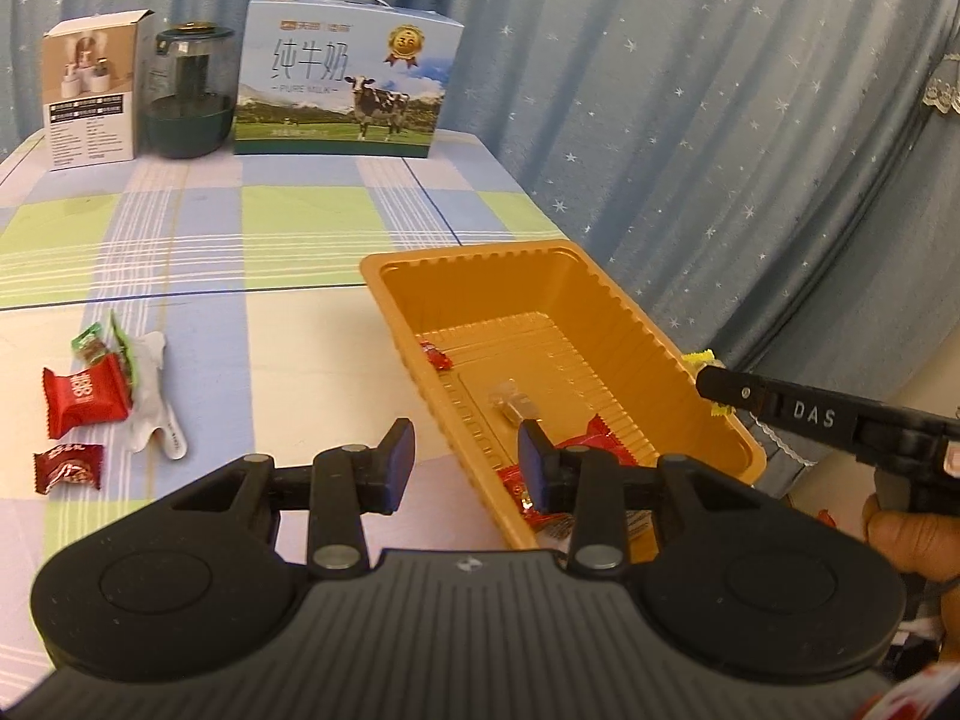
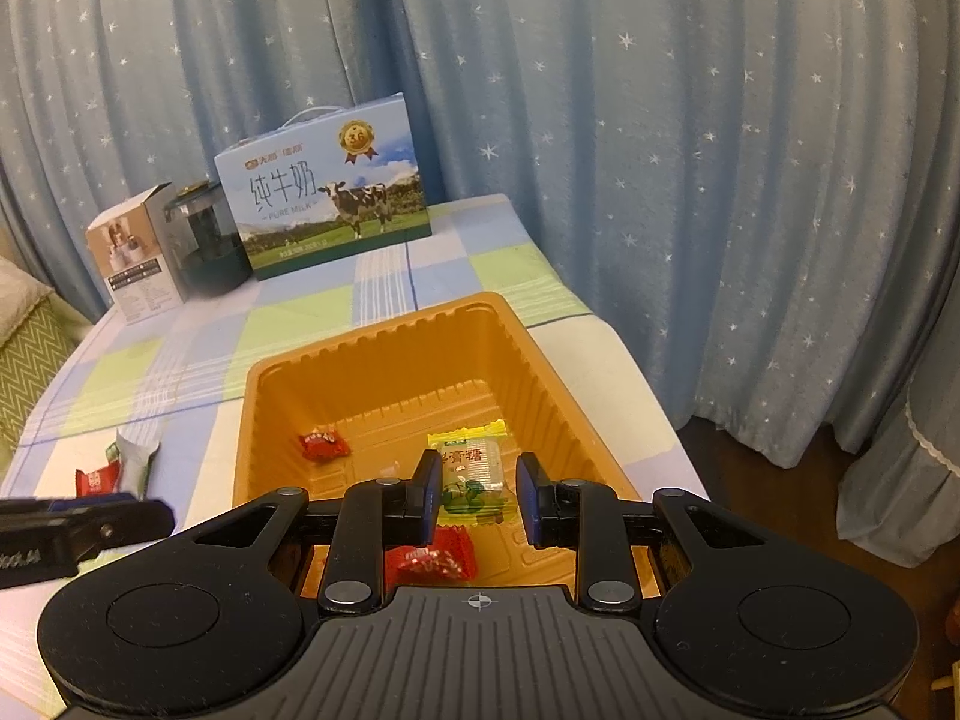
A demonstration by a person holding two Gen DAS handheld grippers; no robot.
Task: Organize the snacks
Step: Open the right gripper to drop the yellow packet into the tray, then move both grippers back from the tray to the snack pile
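your right hand-held gripper [image 2: 474, 495] hovers spread over the orange tray [image 2: 558, 372], green candy [image 2: 474, 474] between its fingers; your left hand-held gripper [image 1: 465, 465] is spread, empty.

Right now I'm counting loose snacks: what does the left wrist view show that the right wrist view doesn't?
Only the left wrist view shows the dark red candy on the tablecloth and the clear wrapper in the orange tray.

Only the right wrist view shows the yellow-green candy between the open fingers of the right hand-held gripper, over the tray.

Both show the tray, the milk box, the red candy beside the white wrapper, and a small red candy inside the tray.
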